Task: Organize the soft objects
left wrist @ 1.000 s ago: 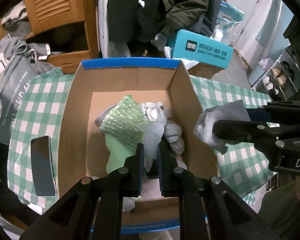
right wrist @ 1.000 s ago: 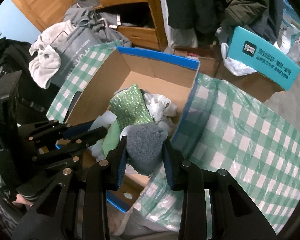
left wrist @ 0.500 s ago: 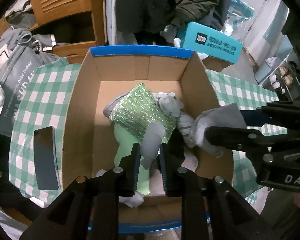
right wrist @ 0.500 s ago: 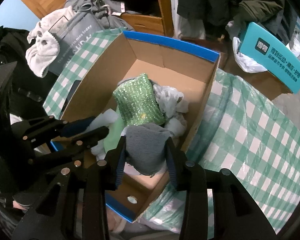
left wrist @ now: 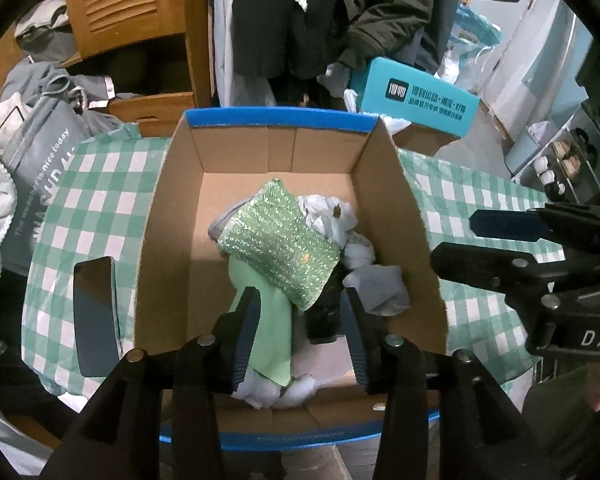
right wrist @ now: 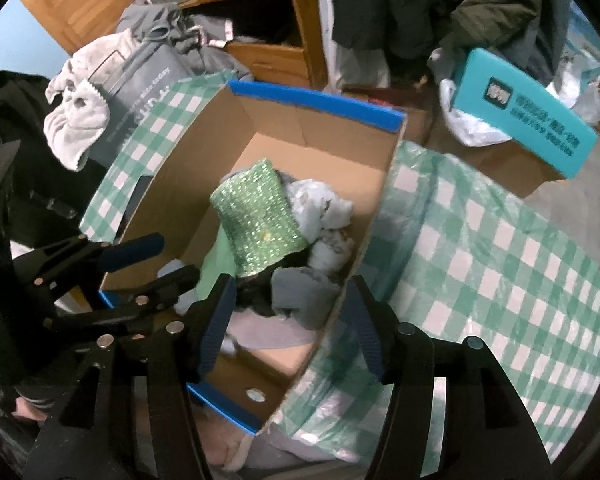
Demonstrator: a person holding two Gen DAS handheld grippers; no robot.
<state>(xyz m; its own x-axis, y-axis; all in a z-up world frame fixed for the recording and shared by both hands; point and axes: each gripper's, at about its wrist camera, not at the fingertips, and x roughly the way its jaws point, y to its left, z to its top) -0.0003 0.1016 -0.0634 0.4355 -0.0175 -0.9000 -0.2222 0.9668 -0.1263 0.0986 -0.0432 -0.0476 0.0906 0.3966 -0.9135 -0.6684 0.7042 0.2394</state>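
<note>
A cardboard box (left wrist: 280, 118) with a blue rim (right wrist: 312, 98) holds a sparkly green cloth (left wrist: 276, 248), a pale green cloth (left wrist: 268, 320), white rags (left wrist: 328, 216) and a grey cloth (left wrist: 380, 288). My left gripper (left wrist: 300, 320) hovers over the box's near end. Its jaws are opening and its pads touch nothing; a pale rag (left wrist: 260, 392) lies below them. My right gripper (right wrist: 292, 308) hangs over the box's right wall, jaws opening. The grey cloth (right wrist: 300, 296) lies loose in the box beneath it. Each gripper shows in the other's view: right (left wrist: 456, 240), left (right wrist: 172, 260).
The box stands on a green checked tablecloth (right wrist: 500, 260). A dark flat phone (left wrist: 94, 316) lies left of the box. A grey bag (left wrist: 40, 168) with a white towel (right wrist: 76, 120) is at far left. A teal carton (left wrist: 420, 100), a wooden cabinet (left wrist: 120, 4) and hanging dark coats (left wrist: 300, 12) stand behind.
Both grippers have opened. The right one let go of the grey cloth, which now lies in the box by its right wall. The left one released its pale rag into the box.
</note>
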